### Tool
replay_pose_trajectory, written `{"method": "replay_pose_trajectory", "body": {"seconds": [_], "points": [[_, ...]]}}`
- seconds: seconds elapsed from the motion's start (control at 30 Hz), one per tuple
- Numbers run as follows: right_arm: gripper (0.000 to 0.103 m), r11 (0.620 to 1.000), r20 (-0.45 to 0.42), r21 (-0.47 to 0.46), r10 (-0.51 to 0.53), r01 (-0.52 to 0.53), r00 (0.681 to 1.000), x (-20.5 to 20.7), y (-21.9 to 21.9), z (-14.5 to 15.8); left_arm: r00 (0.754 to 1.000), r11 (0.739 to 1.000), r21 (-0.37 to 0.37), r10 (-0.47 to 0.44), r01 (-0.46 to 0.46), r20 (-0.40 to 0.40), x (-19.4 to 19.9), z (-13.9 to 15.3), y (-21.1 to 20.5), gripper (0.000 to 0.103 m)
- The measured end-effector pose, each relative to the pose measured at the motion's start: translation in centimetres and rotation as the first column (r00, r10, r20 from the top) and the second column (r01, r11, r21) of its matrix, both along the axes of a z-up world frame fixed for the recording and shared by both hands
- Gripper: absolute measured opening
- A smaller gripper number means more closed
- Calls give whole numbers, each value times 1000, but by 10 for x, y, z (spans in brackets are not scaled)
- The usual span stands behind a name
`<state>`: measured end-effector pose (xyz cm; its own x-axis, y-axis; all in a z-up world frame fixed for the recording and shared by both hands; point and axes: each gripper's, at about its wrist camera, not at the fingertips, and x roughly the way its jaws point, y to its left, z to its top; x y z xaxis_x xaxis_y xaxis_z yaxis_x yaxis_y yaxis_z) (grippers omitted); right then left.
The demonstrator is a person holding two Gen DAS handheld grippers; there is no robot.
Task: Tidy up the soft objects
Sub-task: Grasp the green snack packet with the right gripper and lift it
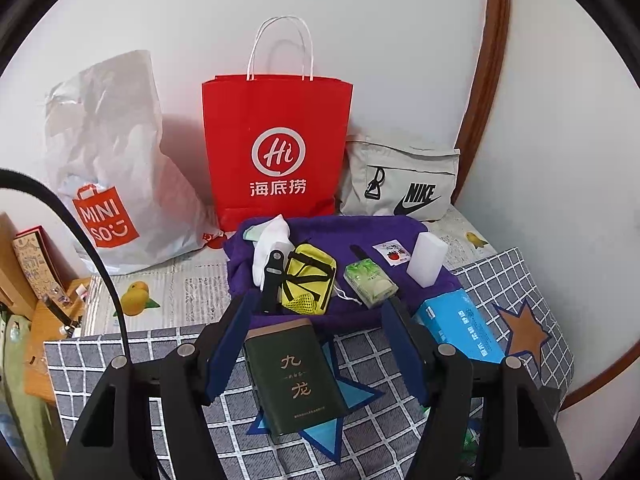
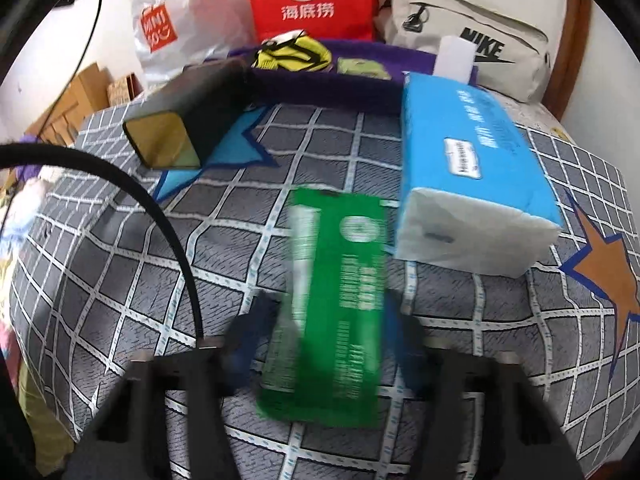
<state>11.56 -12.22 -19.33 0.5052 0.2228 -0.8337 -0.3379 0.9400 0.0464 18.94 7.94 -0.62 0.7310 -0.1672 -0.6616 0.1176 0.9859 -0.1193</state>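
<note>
The right gripper [image 2: 320,344] has its jaws around the green packet [image 2: 332,300] low in the frame on the checked bed cover [image 2: 120,280]; whether they pinch it I cannot tell. The left gripper [image 1: 316,344], jaws apart, straddles the dark box [image 1: 294,376]. The packet is being picked up; next comes a firm lift.

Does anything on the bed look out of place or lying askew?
Yes. The dark green box lies tipped on its side on the checked blanket, apart from the small items gathered on the purple cloth.
</note>
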Motion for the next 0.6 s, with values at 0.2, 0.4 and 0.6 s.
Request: {"method": "replay_pose_trajectory", "body": {"seconds": [0.2,0.4,0.6], "points": [[25,985,-123,171,15,6,992,12,-30,9,1000,999,-30,-14,13,-27,13,-14,-2,66],[24,981,-132,190,48,-22,990,6,-27,26,998,998,-46,-33,31,-44,22,-25,-3,66],[24,969,-101,228,118,-93,988,3,-13,54,997,997,-71,-32,27,-64,33,-32,3,66]]}}
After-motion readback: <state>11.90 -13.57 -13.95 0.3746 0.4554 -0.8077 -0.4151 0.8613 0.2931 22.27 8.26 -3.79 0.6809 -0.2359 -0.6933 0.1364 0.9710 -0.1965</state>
